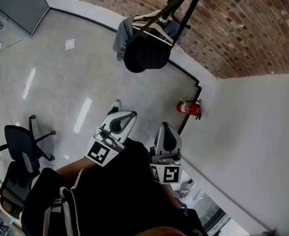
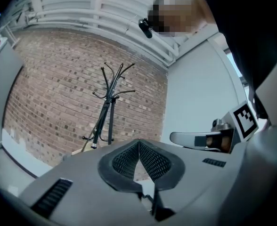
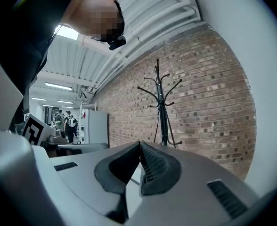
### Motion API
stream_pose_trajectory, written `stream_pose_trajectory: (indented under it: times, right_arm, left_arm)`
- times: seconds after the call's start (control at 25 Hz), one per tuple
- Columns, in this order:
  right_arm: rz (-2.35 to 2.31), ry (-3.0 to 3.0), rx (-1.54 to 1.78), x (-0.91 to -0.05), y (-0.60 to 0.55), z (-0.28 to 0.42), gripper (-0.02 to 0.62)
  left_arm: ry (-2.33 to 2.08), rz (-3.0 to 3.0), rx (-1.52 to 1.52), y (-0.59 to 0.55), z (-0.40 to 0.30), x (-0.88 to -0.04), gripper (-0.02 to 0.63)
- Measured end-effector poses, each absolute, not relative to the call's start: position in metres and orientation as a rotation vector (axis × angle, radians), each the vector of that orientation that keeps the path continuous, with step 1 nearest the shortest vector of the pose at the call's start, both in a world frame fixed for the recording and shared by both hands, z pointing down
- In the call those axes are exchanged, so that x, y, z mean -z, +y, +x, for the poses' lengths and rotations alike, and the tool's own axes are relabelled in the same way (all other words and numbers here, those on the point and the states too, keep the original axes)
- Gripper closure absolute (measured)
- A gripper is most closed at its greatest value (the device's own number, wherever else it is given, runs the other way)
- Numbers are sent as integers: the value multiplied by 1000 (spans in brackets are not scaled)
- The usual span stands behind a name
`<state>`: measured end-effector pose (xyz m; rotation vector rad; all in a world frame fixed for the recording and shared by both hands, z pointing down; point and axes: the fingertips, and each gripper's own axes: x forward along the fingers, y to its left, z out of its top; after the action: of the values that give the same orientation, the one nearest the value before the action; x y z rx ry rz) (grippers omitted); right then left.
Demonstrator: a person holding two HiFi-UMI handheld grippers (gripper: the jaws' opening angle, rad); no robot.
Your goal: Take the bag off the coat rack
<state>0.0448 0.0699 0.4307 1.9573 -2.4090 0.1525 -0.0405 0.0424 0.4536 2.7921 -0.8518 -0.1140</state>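
Bag [image 1: 145,53], black, is being carried on the coat rack [image 1: 186,6] by the far brick wall [image 1: 233,28], well apart from the left tongs [image 2: 139,145] and right tongs [image 3: 140,146], both being held closed and empty.

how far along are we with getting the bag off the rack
Nothing done yet: the black bag hangs on the coat rack. Nothing in hand: the left gripper and right gripper are both shut and empty, well short of the rack. Left: approach, grip the bag, lift it off.
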Motion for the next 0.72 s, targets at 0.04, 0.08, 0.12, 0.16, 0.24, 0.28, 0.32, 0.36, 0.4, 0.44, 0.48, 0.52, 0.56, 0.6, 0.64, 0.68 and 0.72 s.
stream_pose_trajectory:
  times: [0.04, 0.08, 0.12, 0.16, 0.24, 0.28, 0.32, 0.36, 0.4, 0.44, 0.48, 0.52, 0.56, 0.6, 0.64, 0.68, 0.72]
  right_arm:
    - [1976, -2413, -120, -425, 56, 46, 575]
    - [1992, -2408, -100, -422, 43, 47, 575]
    - [2012, -2394, -90, -420, 31, 51, 575]
    - [2039, -2373, -86, -419, 21, 55, 575]
    - [2092, -2345, -91, -417, 3, 65, 575]
    - [2107, -2347, -93, -414, -4, 70, 575]
    - [2110, -2356, -92, -412, -11, 75, 575]
    - [2109, -2366, -92, -411, -16, 81, 575]
    - [2112, -2371, -96, -411, -22, 88, 575]
    - [2125, -2363, -106, -413, -26, 96, 575]
    - [2145, -2345, -120, -415, -30, 106, 575]
    - [2158, -2325, -135, -416, -33, 115, 575]
    - [2157, -2319, -145, -417, -36, 124, 575]
    - [2144, -2332, -146, -417, -39, 131, 575]
    - [2132, -2357, -136, -415, -42, 137, 575]
    - [2130, -2382, -117, -412, -45, 142, 575]
    - [2138, -2400, -91, -409, -49, 147, 575]
  left_arm:
    - [-816, 2789, 125, 33, -38, -451, 586]
    - [-782, 2798, 127, 26, -34, -448, 586]
    - [-754, 2809, 125, 20, -31, -446, 586]
    - [-736, 2813, 124, 13, -29, -445, 586]
    - [-725, 2809, 125, -2, -26, -442, 586]
    - [-727, 2814, 121, -10, -24, -440, 586]
    - [-731, 2826, 108, -16, -20, -439, 586]
    - [-738, 2839, 86, -21, -15, -440, 586]
    - [-749, 2849, 59, -25, -10, -441, 586]
    - [-766, 2860, 30, -31, -5, -443, 586]
    - [-792, 2868, 0, -38, -1, -444, 586]
    - [-828, 2871, -21, -46, 2, -445, 586]
    - [-872, 2870, -25, -54, 4, -443, 586]
    - [-917, 2867, -18, -61, 5, -440, 587]
    - [-958, 2863, -15, -67, 6, -437, 587]
    - [-997, 2860, -23, -73, 6, -436, 588]
    - [-1037, 2857, -34, -79, 5, -436, 586]
